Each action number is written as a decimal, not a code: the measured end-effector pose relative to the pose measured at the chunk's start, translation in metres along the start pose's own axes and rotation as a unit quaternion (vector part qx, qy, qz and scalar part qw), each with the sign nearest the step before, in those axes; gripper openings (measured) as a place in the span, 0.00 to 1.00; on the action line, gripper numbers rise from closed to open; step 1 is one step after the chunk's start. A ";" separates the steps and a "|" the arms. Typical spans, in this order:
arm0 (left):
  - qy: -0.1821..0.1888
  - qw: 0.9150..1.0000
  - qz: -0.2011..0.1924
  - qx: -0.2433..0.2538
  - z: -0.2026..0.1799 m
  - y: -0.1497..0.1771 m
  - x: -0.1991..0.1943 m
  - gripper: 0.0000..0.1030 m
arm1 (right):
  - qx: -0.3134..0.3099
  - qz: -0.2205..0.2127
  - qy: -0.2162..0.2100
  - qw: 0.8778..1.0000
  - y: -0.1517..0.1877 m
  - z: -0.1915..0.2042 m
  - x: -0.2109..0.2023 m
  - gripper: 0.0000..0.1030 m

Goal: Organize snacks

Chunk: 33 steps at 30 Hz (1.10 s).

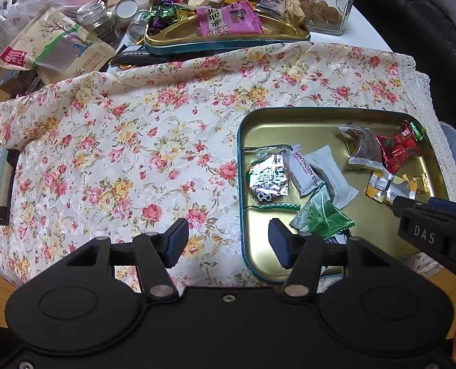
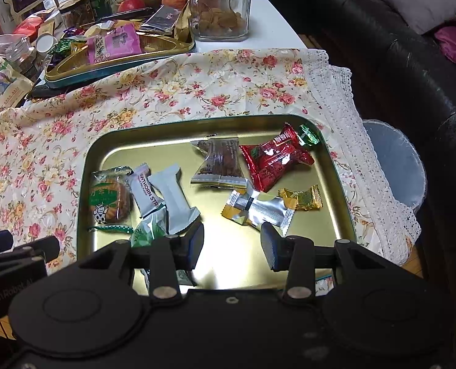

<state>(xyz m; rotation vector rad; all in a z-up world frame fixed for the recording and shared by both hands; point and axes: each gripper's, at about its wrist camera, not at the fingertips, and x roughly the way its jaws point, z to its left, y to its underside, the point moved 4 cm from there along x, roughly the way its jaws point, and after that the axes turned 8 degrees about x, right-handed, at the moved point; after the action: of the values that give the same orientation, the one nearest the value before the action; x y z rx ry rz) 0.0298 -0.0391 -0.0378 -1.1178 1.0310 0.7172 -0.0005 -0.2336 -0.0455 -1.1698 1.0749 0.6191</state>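
A gold tin tray (image 2: 335,190) with a teal rim (image 1: 239,166) lies on the floral cloth and holds several wrapped snacks: a round cookie pack (image 2: 109,198), a white hawthorn strip (image 2: 146,192), a red pack (image 2: 274,156), a silver-yellow candy (image 2: 258,207), a green packet (image 1: 323,215). My left gripper (image 1: 228,243) is open and empty over the tray's left rim. My right gripper (image 2: 232,247) is open and empty, low over the tray's near part; its body (image 1: 427,233) shows in the left wrist view.
A second tin (image 1: 225,41) with a pink packet (image 1: 228,20) and wrapped candies stands at the back, amid bags, jars, apples and a glass jar of nuts (image 2: 220,6). A black sofa (image 2: 412,70) and a pale bin (image 2: 394,163) lie to the right.
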 end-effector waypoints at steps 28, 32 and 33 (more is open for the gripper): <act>0.007 1.000 0.024 -0.015 0.002 0.003 0.007 0.60 | -0.009 0.003 -0.005 1.000 0.001 0.006 0.000 0.42; 0.007 1.000 0.025 -0.015 0.002 0.003 0.008 0.60 | -0.009 0.004 -0.006 1.000 0.001 0.006 0.000 0.42; 0.006 1.000 0.025 -0.015 0.002 0.003 0.008 0.60 | -0.010 0.003 -0.006 1.000 0.001 0.006 0.000 0.42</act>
<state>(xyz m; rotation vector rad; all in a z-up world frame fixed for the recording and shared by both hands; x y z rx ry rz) 0.0305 -0.0366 -0.0460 -1.1272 1.0654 0.7692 0.0008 -0.2276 -0.0458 -1.1780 1.0652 0.6424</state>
